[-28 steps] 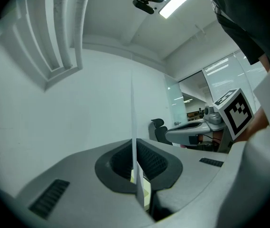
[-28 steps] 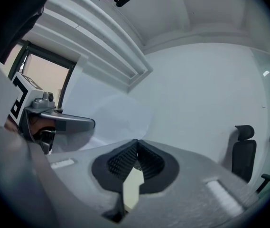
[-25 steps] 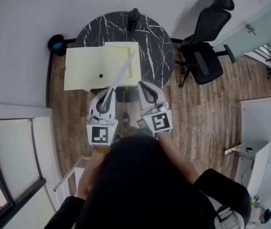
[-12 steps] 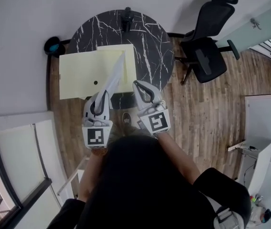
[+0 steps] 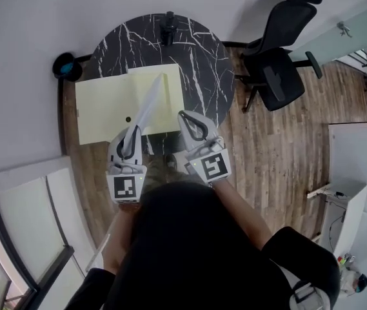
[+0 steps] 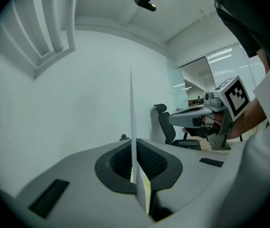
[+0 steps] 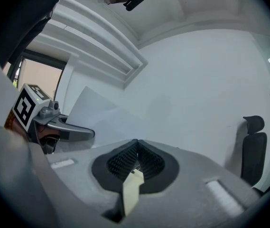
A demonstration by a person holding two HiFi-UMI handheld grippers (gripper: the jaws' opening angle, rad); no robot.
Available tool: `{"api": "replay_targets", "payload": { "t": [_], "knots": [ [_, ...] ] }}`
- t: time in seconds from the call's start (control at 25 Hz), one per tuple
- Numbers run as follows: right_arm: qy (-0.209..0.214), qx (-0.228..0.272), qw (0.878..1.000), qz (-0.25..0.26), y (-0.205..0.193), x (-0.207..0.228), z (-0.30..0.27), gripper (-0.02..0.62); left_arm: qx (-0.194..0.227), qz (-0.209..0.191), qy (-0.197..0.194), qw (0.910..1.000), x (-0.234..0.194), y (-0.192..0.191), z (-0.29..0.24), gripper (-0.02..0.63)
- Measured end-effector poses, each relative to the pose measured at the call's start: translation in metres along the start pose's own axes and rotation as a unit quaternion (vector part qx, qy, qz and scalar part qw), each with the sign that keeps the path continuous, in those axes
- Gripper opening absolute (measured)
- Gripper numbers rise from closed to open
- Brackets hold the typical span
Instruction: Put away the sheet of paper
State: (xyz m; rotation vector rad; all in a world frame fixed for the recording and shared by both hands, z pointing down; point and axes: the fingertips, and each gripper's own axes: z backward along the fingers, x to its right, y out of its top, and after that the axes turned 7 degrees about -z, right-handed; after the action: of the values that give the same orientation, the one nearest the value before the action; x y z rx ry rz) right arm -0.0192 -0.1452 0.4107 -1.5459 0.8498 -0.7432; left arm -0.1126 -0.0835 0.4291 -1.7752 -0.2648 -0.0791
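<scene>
The person stood at the near edge of a round black marble table (image 5: 202,50), holding a gripper in each hand. The left gripper (image 5: 131,135) had its fingers pressed together on the lower edge of the sheet of paper (image 5: 148,101). The left gripper view showed the sheet as a thin white line rising straight up from the closed jaws. From the head view the sheet stood on edge, reaching from the left gripper towards the middle of the table. It hung above a pale yellow folder (image 5: 102,105) without lying on it.

The folder lay open on the near left part of the table. Its left panel stuck out well past the table's left edge and its near side ran close to the near edge. A small dark spot showed on the folder just beside the sheet.

The right gripper (image 5: 187,117) was just to the right of the sheet, over the table's near edge and apart from the paper. Its fingers were together with nothing between them.

A small black object (image 5: 168,23) stood at the table's far edge. A black office chair (image 5: 277,76) stood on the wooden floor (image 5: 267,147) off the table's right edge. A round black and blue thing (image 5: 64,66) sat on the floor off the left edge, against the wall.
</scene>
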Motion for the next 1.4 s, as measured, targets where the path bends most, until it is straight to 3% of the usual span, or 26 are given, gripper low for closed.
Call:
{"api": "replay_targets", "payload": {
  "t": [0.24, 0.4, 0.56, 0.68, 0.92, 1.04, 1.4],
  "knots": [
    [-0.036, -0.009, 0.999, 0.019, 0.019, 0.007, -0.036, -0.002, 0.017, 0.006, -0.035, 0.9992, -0.037, -0.006, -0.024, 0.012],
    [-0.067, -0.016, 0.997, 0.029, 0.027, 0.013, -0.054, -0.002, 0.043, -0.021, -0.070, 0.9964, -0.055, -0.007, -0.041, 0.012],
    [-0.089, -0.015, 0.995, 0.040, 0.031, 0.014, -0.068, -0.002, 0.041, 0.000, -0.088, 0.9952, -0.067, -0.010, -0.055, 0.012],
    [-0.098, -0.018, 0.994, 0.039, 0.031, 0.015, -0.072, -0.002, 0.061, -0.035, -0.107, 0.9917, -0.070, -0.007, -0.065, 0.011],
    [-0.118, -0.020, 0.992, 0.027, 0.018, 0.042, -0.075, -0.002, 0.047, 0.000, -0.105, 0.9933, -0.072, -0.010, -0.085, 0.011],
    [-0.121, -0.025, 0.992, 0.038, 0.014, 0.057, -0.075, -0.002, 0.052, -0.007, -0.106, 0.9930, -0.072, -0.015, -0.097, 0.011],
    [-0.125, -0.030, 0.991, 0.046, 0.007, 0.075, -0.071, -0.002, 0.049, 0.026, -0.112, 0.9922, -0.059, -0.016, -0.113, 0.012]
  ]
}}
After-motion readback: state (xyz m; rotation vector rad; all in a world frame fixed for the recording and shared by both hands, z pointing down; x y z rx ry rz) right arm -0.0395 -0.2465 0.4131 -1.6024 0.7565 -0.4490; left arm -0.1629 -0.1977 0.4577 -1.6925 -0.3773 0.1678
